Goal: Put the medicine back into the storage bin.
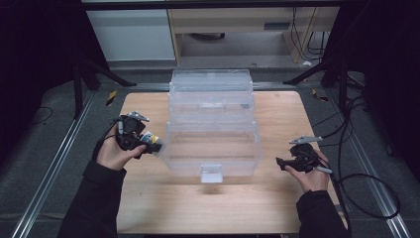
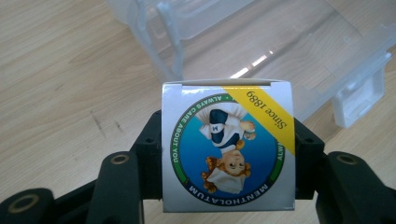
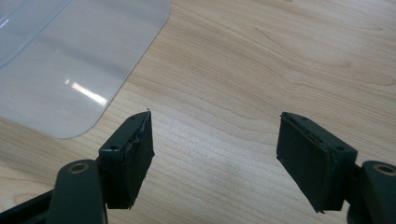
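From the high view, a person sits at a wooden bench [image 1: 148,208] with a tool in each hand. A clear plastic organiser box [image 1: 213,134], stepped in tiers and standing open, sits in the middle of the bench, its front latch tab facing the person. The left tool [image 1: 151,145] is held just beside the box's left wall, down at the lowest tier, and something small with blue and white on it shows at its tip. The right tool [image 1: 281,162] hovers off to the right of the box, well apart from it, pointing inward over bare wood, with a black cable trailing away from it toward the floor.

In the left gripper view, the left tool [image 2: 228,154] is clamped on a small cardboard carton [image 2: 228,144], one black jaw pressed against each side. The carton's face shows a round blue picture of a child in a nurse's outfit, printed upside down from here, with "MENTHOLATUM" around the ring and a yellow corner band reading "Since 1889". The carton is held above the bench, and beyond it lies the clear box [image 2: 280,42], its white latch off to the right.

In the right gripper view, the right tool [image 3: 215,154] has its jaws spread wide apart with nothing between them, just wood grain below. A rounded corner of clear plastic [image 3: 70,70] lies flat on the bench at the upper left, apart from the jaws.
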### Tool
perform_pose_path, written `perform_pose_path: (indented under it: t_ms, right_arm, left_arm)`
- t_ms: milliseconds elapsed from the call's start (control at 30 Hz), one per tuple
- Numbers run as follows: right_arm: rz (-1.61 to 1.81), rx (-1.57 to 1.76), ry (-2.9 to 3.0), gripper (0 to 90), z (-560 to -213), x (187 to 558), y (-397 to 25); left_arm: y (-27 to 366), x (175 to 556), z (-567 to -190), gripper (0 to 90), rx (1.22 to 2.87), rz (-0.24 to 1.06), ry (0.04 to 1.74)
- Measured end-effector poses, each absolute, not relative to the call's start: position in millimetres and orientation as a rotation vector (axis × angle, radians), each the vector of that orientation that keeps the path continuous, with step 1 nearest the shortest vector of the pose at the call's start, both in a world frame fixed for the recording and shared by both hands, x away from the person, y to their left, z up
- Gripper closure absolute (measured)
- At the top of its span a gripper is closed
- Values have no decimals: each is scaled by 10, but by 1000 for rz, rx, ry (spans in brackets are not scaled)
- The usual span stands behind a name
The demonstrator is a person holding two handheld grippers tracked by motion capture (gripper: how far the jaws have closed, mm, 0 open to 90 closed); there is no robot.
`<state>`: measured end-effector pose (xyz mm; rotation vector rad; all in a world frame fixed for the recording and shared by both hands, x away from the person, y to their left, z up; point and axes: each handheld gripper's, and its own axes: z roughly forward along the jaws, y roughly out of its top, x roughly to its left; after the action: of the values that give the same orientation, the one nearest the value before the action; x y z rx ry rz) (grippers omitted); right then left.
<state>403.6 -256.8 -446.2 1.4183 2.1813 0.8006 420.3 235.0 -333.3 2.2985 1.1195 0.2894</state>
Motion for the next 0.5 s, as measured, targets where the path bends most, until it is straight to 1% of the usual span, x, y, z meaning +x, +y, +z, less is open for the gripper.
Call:
perform_pose_path:
  t_ms: [200, 367, 500]
  right_arm:
    - [794, 1417, 2181, 273, -4470, 4039, -2573]
    - [792, 1421, 2186, 273, -4472, 4039, -2566]
    - [787, 1419, 2187, 273, -4478, 4043, -2569]
  left_arm:
    - [2166, 4276, -3374, 442, 2324, 272, 1086]
    - [2068, 4332, -3443, 443, 2326, 288, 1077]
    - [2013, 4370, -3509, 443, 2340, 262, 1068]
